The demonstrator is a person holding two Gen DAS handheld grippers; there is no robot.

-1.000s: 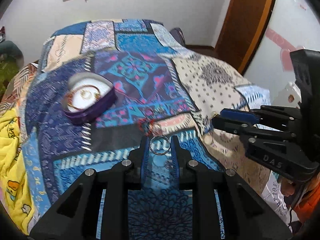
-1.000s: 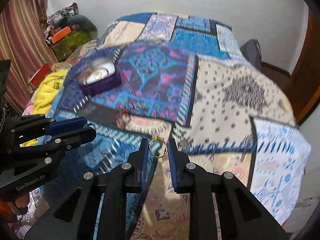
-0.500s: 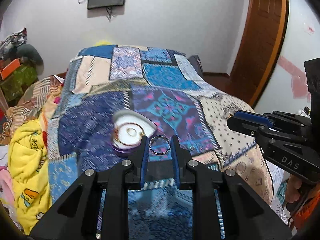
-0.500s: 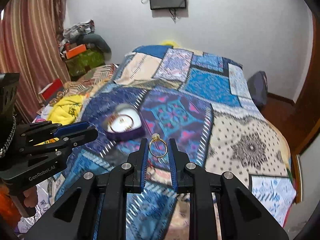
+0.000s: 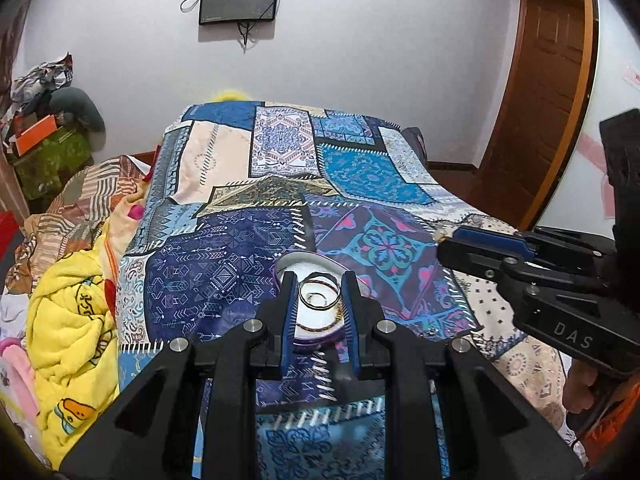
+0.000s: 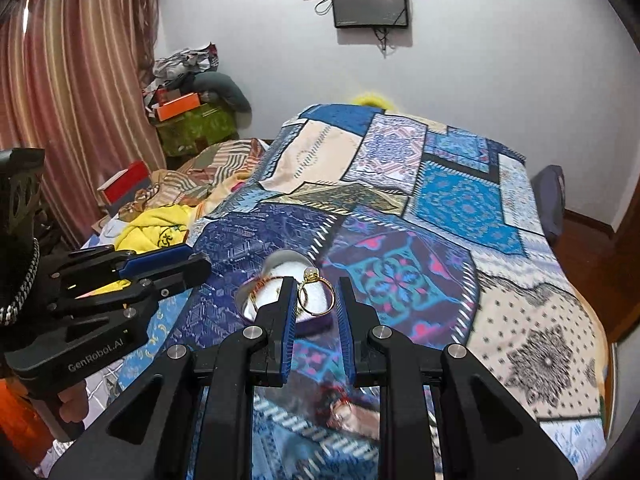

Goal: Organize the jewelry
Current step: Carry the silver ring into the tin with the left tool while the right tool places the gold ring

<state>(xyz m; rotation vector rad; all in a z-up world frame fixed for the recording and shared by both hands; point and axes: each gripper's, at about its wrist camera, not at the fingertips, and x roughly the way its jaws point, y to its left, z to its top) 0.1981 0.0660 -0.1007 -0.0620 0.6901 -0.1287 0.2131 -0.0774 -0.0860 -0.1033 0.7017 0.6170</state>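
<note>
My left gripper [image 5: 319,294] is shut on a plain silver ring [image 5: 318,295] and holds it above an open purple heart-shaped jewelry box [image 5: 316,322] with a white lining and a gold bangle inside. My right gripper [image 6: 316,298] is shut on a gold ring with a stone [image 6: 314,292], just in front of the same box [image 6: 276,280]. The left gripper also shows at the left of the right wrist view [image 6: 160,268]; the right one shows at the right of the left wrist view [image 5: 472,240]. More jewelry with red thread [image 6: 340,404] lies on the bedspread below the right fingers.
The box sits on a patchwork bedspread [image 5: 360,184] covering a bed. Yellow blankets and clothes [image 5: 68,312] pile at the left. A wooden door [image 5: 540,92] is at the right, a curtain [image 6: 72,80] and clutter [image 6: 188,112] at the left.
Both grippers have risen and moved forward with their rings. The heart box, earlier ahead and to the left, now lies right behind both sets of fingertips.
</note>
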